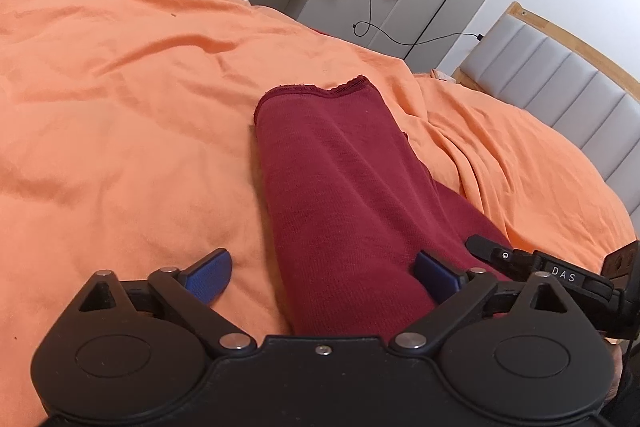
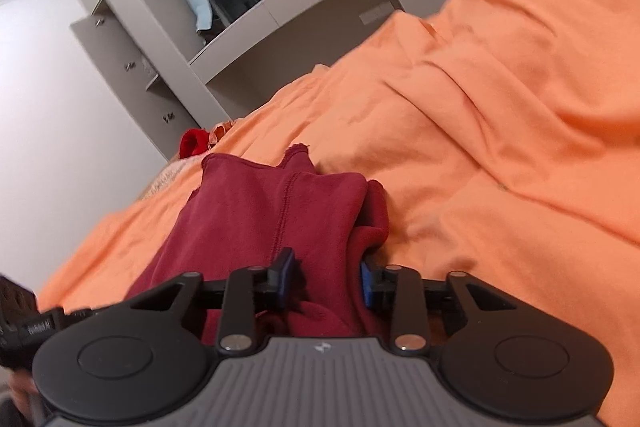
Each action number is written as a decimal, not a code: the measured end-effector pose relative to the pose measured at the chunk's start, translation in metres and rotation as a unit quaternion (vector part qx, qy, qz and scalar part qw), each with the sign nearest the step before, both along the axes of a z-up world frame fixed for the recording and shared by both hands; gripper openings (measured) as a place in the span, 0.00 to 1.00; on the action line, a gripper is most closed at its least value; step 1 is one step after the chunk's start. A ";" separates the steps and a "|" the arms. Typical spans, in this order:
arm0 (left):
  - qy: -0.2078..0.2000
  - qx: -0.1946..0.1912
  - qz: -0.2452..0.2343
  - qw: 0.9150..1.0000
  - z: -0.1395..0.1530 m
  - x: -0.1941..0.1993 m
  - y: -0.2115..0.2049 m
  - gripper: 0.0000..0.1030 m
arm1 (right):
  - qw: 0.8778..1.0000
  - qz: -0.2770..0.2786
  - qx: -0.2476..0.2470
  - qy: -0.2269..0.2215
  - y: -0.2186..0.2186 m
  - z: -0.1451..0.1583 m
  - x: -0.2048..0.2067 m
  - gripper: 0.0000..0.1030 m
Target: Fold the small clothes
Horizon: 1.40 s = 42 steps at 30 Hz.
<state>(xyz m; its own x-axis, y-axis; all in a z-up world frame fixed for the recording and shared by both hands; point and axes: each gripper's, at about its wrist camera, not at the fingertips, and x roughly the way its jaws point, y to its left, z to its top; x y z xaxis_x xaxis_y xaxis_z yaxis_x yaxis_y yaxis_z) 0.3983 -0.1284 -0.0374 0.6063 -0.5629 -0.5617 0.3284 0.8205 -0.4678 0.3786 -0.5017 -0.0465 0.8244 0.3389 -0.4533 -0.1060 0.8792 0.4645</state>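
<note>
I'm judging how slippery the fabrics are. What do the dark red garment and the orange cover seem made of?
The dark red garment looks like a matte fine-ribbed knit, probably cotton: visible rib lines and a stitched hem. The orange cover looks like a soft matte woven fabric, with shallow creases and no sheen.

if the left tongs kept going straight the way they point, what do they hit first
Most likely the dark red garment. The left tongs stand open astride its near end, angled down at the orange bedcover, so they would probably press into the cloth first, though depth is hard to judge here.
</note>
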 end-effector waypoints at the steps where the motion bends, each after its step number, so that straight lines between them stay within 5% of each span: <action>1: 0.000 0.002 -0.001 1.000 0.000 0.000 -0.001 0.92 | 1.000 0.001 -0.025 -0.007 0.006 0.003 -0.002 0.30; 6: 0.000 0.002 -0.007 1.000 0.000 -0.001 -0.001 0.87 | 0.994 0.006 -0.103 -0.036 0.026 0.011 -0.012 0.27; 15: 0.004 -0.007 -0.011 1.000 -0.003 0.000 0.002 0.88 | 0.997 0.006 -0.078 -0.028 0.017 0.008 -0.012 0.26; 22: 0.015 -0.052 -0.030 0.998 -0.002 -0.011 0.011 0.95 | 0.997 0.005 -0.068 -0.022 0.013 0.006 -0.010 0.27; 30: 0.007 -0.020 -0.042 0.999 -0.005 -0.019 -0.001 0.91 | 0.998 0.003 -0.060 -0.015 0.011 0.004 -0.010 0.27; 37: -0.045 0.039 -0.030 0.998 -0.010 -0.038 -0.019 0.90 | 0.998 -0.001 -0.057 -0.010 0.010 0.002 -0.009 0.28; 42: -0.044 0.026 -0.023 0.998 -0.006 -0.036 -0.014 0.91 | 0.999 -0.003 -0.054 -0.009 0.010 0.002 -0.009 0.29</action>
